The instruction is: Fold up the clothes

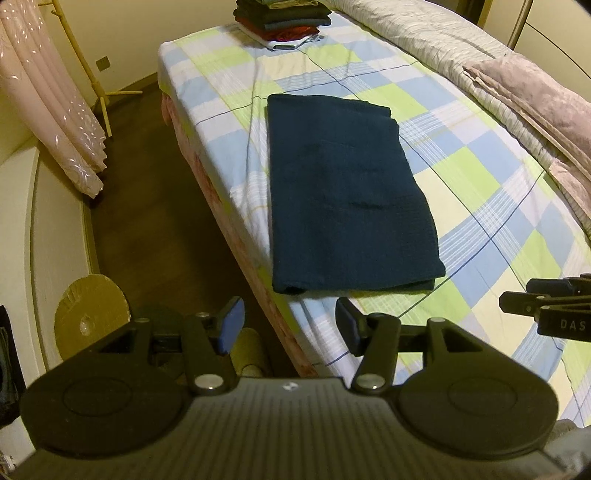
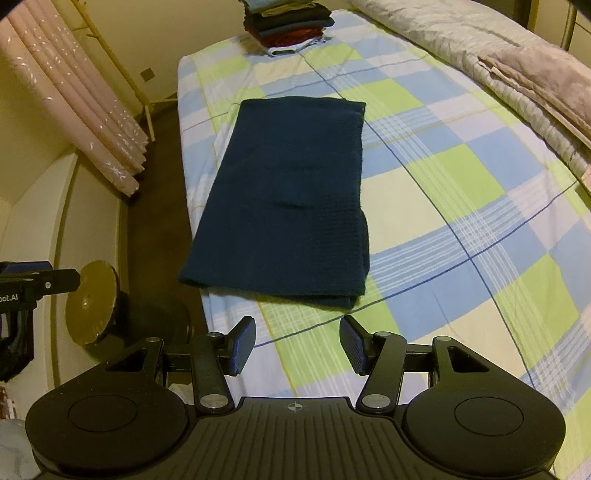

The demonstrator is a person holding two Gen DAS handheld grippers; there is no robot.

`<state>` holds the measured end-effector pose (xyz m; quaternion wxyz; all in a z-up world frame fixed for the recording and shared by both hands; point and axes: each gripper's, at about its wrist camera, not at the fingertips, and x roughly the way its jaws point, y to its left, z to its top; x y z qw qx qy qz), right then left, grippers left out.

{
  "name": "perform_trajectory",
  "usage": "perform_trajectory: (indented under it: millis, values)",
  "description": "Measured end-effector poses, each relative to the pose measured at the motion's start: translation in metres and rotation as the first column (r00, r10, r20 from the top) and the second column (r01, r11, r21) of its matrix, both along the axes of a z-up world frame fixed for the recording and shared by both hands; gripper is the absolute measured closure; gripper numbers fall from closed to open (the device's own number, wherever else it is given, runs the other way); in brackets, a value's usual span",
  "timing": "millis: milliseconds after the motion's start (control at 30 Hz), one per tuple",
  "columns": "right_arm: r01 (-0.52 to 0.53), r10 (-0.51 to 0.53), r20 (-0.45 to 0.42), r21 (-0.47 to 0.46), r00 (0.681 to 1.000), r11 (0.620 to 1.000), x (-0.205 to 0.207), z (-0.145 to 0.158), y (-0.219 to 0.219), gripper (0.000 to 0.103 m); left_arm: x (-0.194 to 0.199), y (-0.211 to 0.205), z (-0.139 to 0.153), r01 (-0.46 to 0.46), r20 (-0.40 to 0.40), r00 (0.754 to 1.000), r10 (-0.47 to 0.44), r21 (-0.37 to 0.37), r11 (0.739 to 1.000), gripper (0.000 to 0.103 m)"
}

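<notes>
While both tools hang above the near end of the bed (image 1: 229, 110), a dark blue garment (image 1: 343, 192) lies folded into a long rectangle on the checked sheet (image 1: 461, 177), running from near to far along the bed's left edge. Its near end shows doubled layers, and its near-left corner reaches right to the mattress edge in the right wrist view.

The left hand-held gripper (image 1: 290, 325) is released, its blue-padded fingers (image 1: 232, 325) spread apart with nothing between them; it sits just short of the garment's near end, over the bed's left edge and the floor (image 1: 155, 221). The right hand-held gripper (image 2: 297, 343) is likewise released and empty, its fingers apart over the sheet, near the garment's near end but not touching it. Part of the right tool shows at the right edge of the left wrist view.

At the far end of the bed stands a stack of folded clothes (image 1: 282, 20), dark pieces on top, red lower down and something white at the bottom; its top is cut off by the frame. A pale quilt (image 1: 424, 40) and a greyish-pink blanket (image 1: 535, 99) lie bunched along the right side. On the left, a pink curtain (image 1: 51, 110) hangs beside a wooden stand (image 1: 92, 70), and a round golden object (image 1: 90, 314), possibly a disc or lid, rests near the floor.
</notes>
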<state>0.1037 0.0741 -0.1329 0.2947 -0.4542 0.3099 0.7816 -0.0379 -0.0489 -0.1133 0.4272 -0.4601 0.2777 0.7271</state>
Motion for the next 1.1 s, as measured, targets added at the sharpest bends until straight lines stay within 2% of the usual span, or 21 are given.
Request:
perform_trajectory:
  millis: [267, 433, 533, 700, 867, 1000, 1100]
  values:
    - [-0.001, 0.001, 0.001, 0.002, 1.0, 1.0, -0.001, -0.001, 0.001, 0.049, 0.0, 0.001, -0.002, 0.001, 0.006, 1.0, -0.001, -0.004, 1.0, 0.051]
    - [0.006, -0.006, 0.001, -0.009, 1.0, 1.0, 0.0, -0.006, 0.004, 0.049, -0.007, -0.004, -0.012, -0.008, 0.069, 0.998, 0.006, 0.026, 1.0, 0.051]
    - [0.058, -0.06, -0.04, -0.042, 0.997, 0.997, 0.012, -0.02, 0.015, 0.049, -0.016, -0.01, -0.023, -0.024, 0.112, 0.994, 0.017, 0.059, 0.998, 0.051]
    - [0.149, -0.161, -0.109, -0.108, 0.981, 0.983, 0.034, -0.045, 0.034, 0.049, -0.031, -0.014, -0.053, -0.048, 0.155, 0.987, 0.037, 0.067, 0.997, 0.056]
    - [0.239, -0.273, -0.174, -0.195, 0.946, 0.951, 0.056, -0.075, 0.055, 0.049, -0.045, -0.006, -0.091, -0.065, 0.197, 0.979, 0.056, 0.039, 0.997, 0.057]
    - [0.329, -0.4, -0.221, -0.297, 0.889, 0.896, 0.062, -0.121, 0.079, 0.049, -0.055, 0.007, -0.121, -0.067, 0.213, 0.975, 0.062, 0.018, 0.998, 0.057]
    - [0.413, -0.501, -0.234, -0.338, 0.833, 0.845, 0.062, -0.158, 0.099, 0.049, -0.06, 0.017, -0.14, -0.06, 0.217, 0.975, 0.056, 0.015, 0.998, 0.057]
